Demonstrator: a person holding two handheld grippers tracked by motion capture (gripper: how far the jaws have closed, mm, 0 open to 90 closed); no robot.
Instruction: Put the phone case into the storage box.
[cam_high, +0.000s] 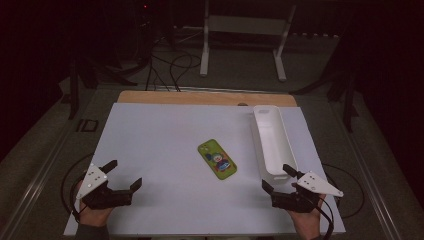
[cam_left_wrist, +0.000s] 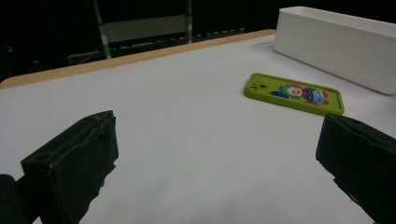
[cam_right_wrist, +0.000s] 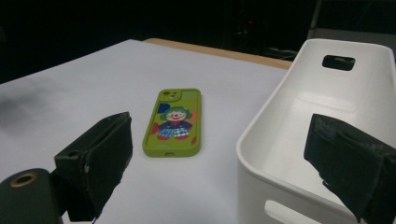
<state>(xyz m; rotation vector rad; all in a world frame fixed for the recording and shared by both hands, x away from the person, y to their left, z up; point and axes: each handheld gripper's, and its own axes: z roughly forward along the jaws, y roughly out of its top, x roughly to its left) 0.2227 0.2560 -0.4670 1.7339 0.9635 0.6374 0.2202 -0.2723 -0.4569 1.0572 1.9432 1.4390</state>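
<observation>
I see both my left gripper (cam_high: 126, 175) and right gripper (cam_high: 277, 176) spread apart, empty, at the frame's bottom corners; the phone (cam_high: 217, 159) lies mid-desk (cam_high: 160, 135) beside the white bin (cam_high: 272, 140).

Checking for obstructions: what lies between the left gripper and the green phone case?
Nothing. In the high view, only bare white table cover separates the open left gripper from the phone case; the left gripper view shows the same bare stretch.

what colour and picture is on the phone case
Lime green phone case with a cartoon clown; clearest in the right gripper view.
</observation>
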